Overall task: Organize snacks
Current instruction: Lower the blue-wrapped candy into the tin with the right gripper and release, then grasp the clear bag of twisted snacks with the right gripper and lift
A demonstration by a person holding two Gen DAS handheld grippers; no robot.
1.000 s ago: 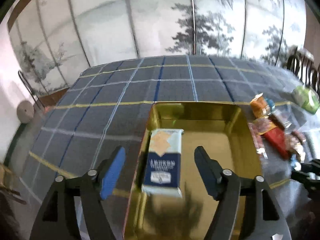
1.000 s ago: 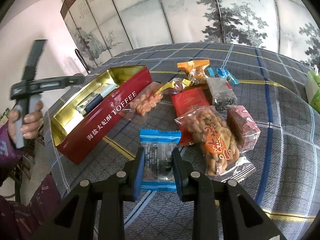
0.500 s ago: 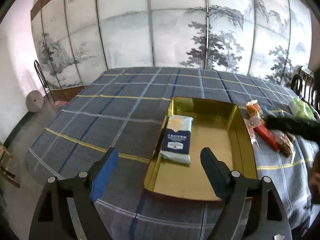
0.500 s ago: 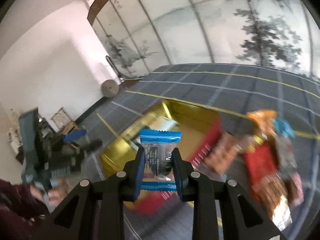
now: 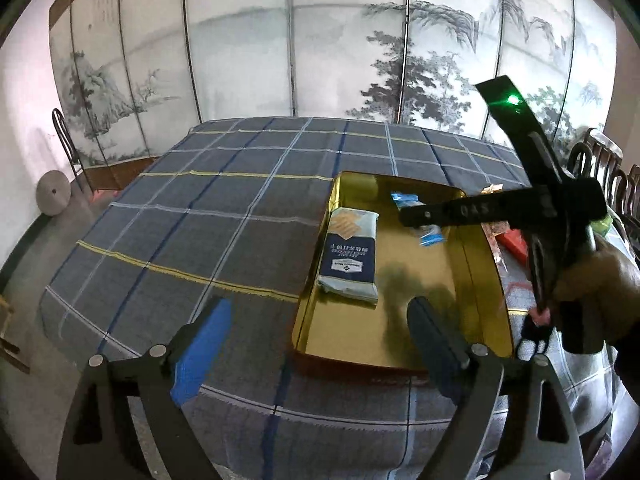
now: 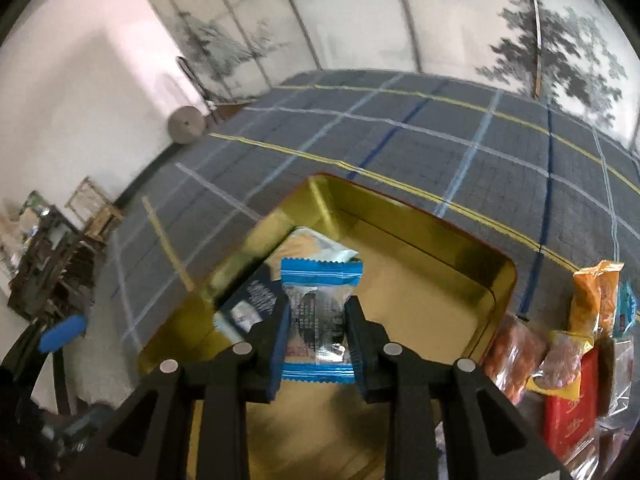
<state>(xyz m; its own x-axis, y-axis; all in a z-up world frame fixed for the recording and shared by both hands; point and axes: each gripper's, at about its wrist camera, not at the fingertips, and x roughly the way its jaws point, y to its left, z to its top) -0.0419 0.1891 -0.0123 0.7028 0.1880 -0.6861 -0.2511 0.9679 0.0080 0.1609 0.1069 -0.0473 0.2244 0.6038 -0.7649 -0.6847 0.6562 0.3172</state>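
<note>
A gold-lined tin (image 5: 416, 332) (image 6: 436, 276) sits on the checked tablecloth. A dark blue cracker pack (image 5: 350, 256) (image 6: 256, 300) lies along the tin's left side. My right gripper (image 6: 318, 320) is shut on a blue-ended clear snack packet (image 6: 320, 312) and holds it over the tin's inside. In the left wrist view that packet (image 5: 406, 200) shows behind the right gripper's body (image 5: 480, 212). My left gripper (image 5: 316, 336) is open and empty, held back near the table's front edge, before the tin.
Several loose snack packs, orange (image 6: 592, 300) and red (image 6: 570, 404), lie on the cloth right of the tin. The tablecloth (image 5: 224, 208) stretches left and behind. A folding screen (image 5: 320, 40) and chairs (image 5: 604, 168) stand around the table.
My right gripper has carried the blue packet from the cloth to above the open tin. My left gripper has pulled back and up from the tin.
</note>
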